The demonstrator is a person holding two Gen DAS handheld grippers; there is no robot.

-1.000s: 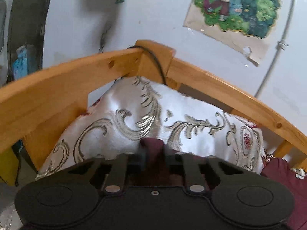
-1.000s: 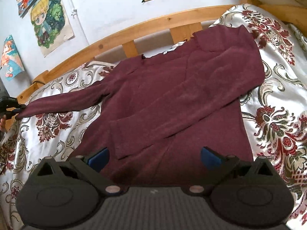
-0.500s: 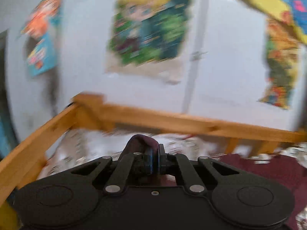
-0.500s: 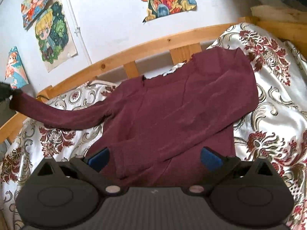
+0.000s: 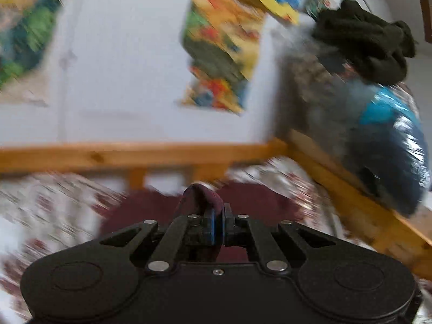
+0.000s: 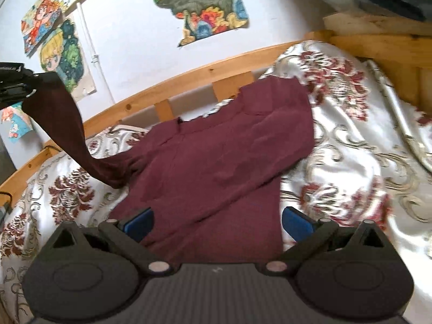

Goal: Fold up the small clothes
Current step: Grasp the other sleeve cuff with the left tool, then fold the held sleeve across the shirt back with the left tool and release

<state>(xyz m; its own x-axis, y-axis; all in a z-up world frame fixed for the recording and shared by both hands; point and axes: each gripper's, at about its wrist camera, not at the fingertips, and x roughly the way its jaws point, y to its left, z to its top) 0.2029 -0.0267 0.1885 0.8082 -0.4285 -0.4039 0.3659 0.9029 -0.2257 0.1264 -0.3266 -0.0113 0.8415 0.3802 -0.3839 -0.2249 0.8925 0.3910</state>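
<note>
Floral bedspread [image 6: 351, 162]; left tongs [image 5: 219, 213] clamp sweater sleeve [image 6: 67, 124]; right tongs [image 6: 217, 220] wide.

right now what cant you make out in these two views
- Hem of the maroon sweater: right wrist view, hidden behind the right gripper, whose jaws stand open.
- How much sleeve cuff the left gripper pinches: left wrist view, the shut fingers cover it.
- Wall posters and bedspread: left wrist view, motion blur smears them.
- Left gripper's body: right wrist view, cut off by the left edge.

Sleeve [image 6: 67, 124] — now higher, further inward
</note>
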